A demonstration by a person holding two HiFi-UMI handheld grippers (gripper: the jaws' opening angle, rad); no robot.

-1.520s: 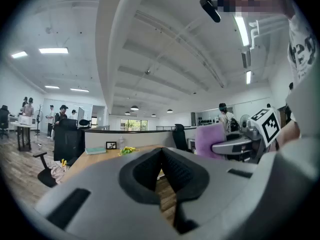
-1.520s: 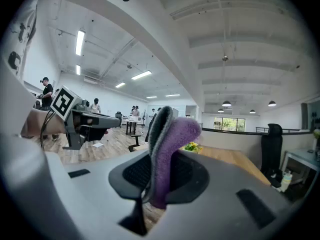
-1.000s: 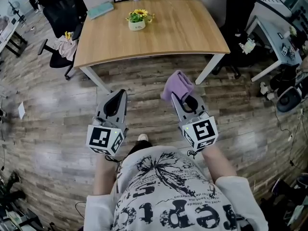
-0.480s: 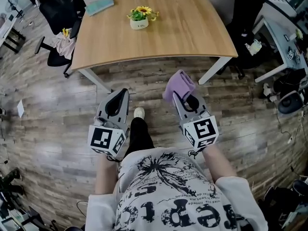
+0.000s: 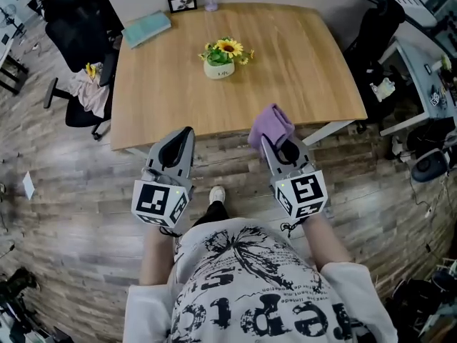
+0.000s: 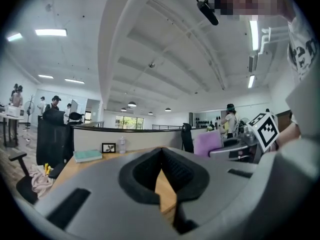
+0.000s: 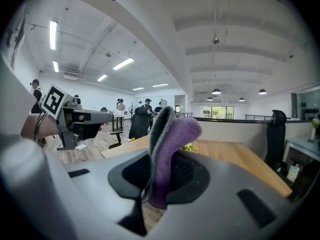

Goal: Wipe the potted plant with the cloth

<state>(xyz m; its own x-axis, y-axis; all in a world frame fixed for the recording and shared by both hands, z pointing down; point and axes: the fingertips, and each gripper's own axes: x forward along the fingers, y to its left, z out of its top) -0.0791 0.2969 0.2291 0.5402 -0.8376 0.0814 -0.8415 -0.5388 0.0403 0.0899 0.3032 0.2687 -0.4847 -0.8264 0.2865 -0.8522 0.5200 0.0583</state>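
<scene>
the right gripper (image 5: pixel 267 144) is clamped on a folded purple cloth (image 5: pixel 270 125), which sticks up past its tips at the near edge of the wooden table (image 5: pixel 164 84). the left gripper (image 5: pixel 187 133) is fully closed on nothing. the potted sunflower plant (image 5: pixel 223 56) stands at twelve o'clock from both grippers, well apart (the label on its white pot is too small to read).

Purple cloth (image 5: pixel 270 124), yel. flowers (image 5: pixel 228 47), white pot (image 5: pixel 218 69), teal book (image 5: pixel 146 28), tan table (image 5: pixel 300 63)
</scene>
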